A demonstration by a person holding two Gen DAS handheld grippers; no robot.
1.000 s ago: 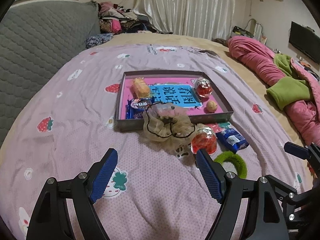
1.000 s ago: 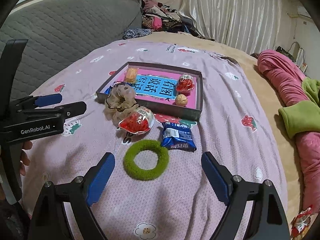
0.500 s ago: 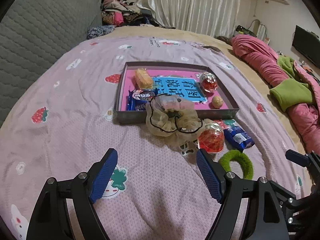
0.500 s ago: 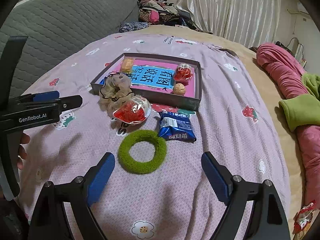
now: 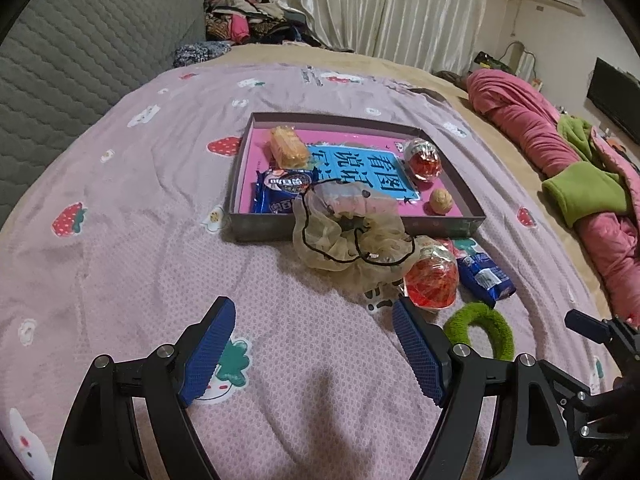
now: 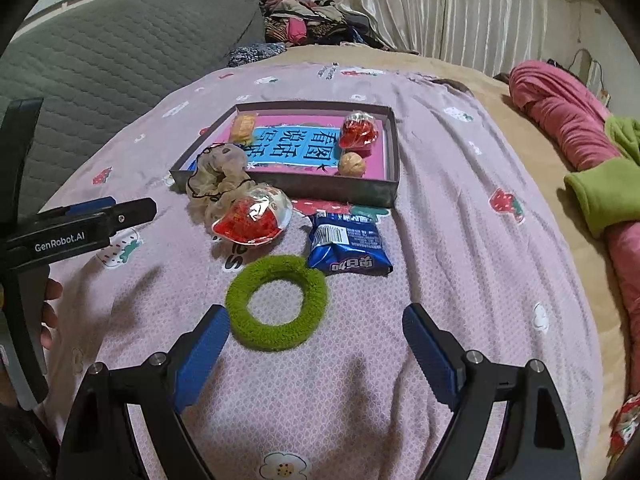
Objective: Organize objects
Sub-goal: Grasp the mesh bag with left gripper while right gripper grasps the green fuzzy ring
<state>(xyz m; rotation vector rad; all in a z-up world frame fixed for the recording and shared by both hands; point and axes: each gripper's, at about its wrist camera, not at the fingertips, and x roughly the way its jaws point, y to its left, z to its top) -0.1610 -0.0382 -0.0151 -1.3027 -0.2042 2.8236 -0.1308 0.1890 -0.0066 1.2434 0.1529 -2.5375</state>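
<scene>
Green scrunchie (image 6: pixel 276 302) nearer right tool (image 6: pixel 316 342).

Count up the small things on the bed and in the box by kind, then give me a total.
Blue snack packets: 2, one in the box, one outside
Clear wraps of red sweets: 2, one inside, one outside
Hair scrunchies: 2, beige and green
Wrapped cake: 1
Walnut: 1
Total: 8
</scene>
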